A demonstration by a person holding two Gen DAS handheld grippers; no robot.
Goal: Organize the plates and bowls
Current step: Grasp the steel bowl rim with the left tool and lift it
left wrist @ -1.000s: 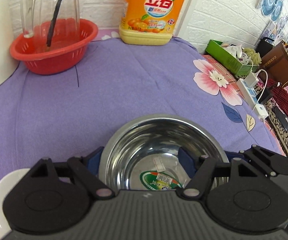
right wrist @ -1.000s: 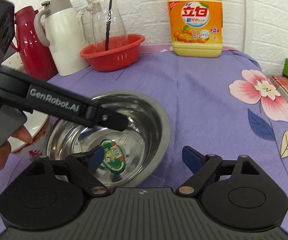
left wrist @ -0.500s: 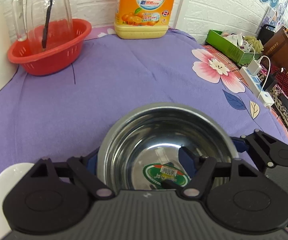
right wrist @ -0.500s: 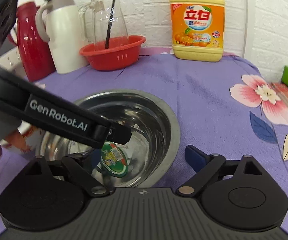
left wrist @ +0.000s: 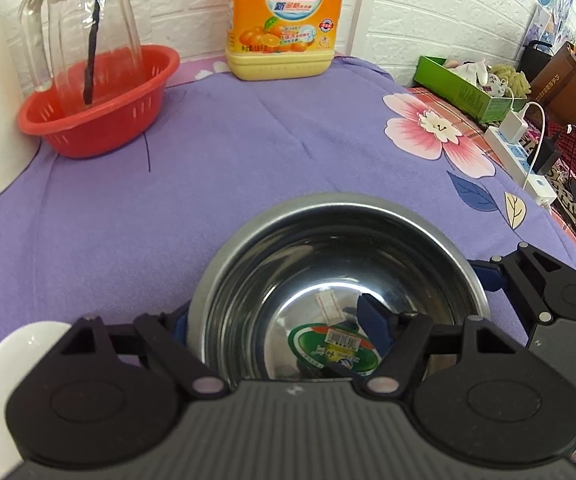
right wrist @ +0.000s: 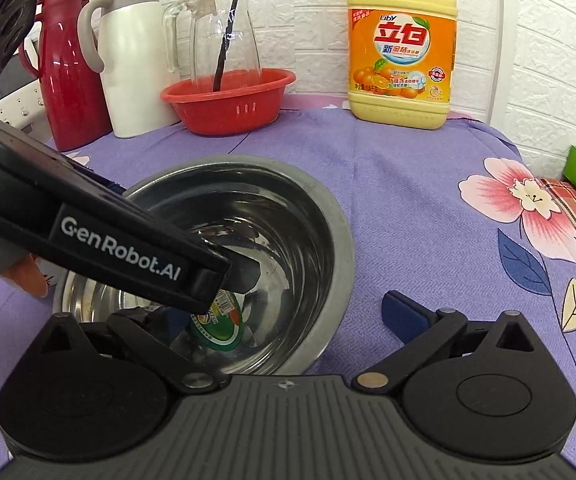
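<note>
Steel bowl [left wrist: 339, 276] is sitting on the purple floral tablecloth [left wrist: 248, 152], with both grippers straddling its rim. Left gripper [left wrist: 280, 326] is standing with jaws apart: one blue pad is lying inside the bowl above the green label [left wrist: 333, 350] on the bowl's floor, the other outside the near wall; whether either pad is touching the metal cannot be told. Right gripper [right wrist: 288, 316] is likewise spread open, its left finger dipping inside the bowl and its right fingertip [right wrist: 403, 314] hovering over cloth just beside the bowl's outer wall, apart from it. In the right wrist view the left gripper's black body [right wrist: 120, 248] is reaching across the bowl's mouth. A white dish [left wrist: 12, 380] is showing at the bowl's left, partly hidden behind the gripper housing. Behind the bowl, well apart, a red colander [right wrist: 230, 100] is holding a glass pitcher [right wrist: 224, 36] with a dark stick inside. A white thermos [right wrist: 132, 56] and a red thermos [right wrist: 68, 68] are standing left of the colander. A yellow detergent bottle [right wrist: 401, 48] is standing behind the bowl to the right, against the white brick wall. A green box [left wrist: 463, 88] and a white power strip [left wrist: 521, 164] are lying beyond the cloth's edge, far right of the bowl.
</note>
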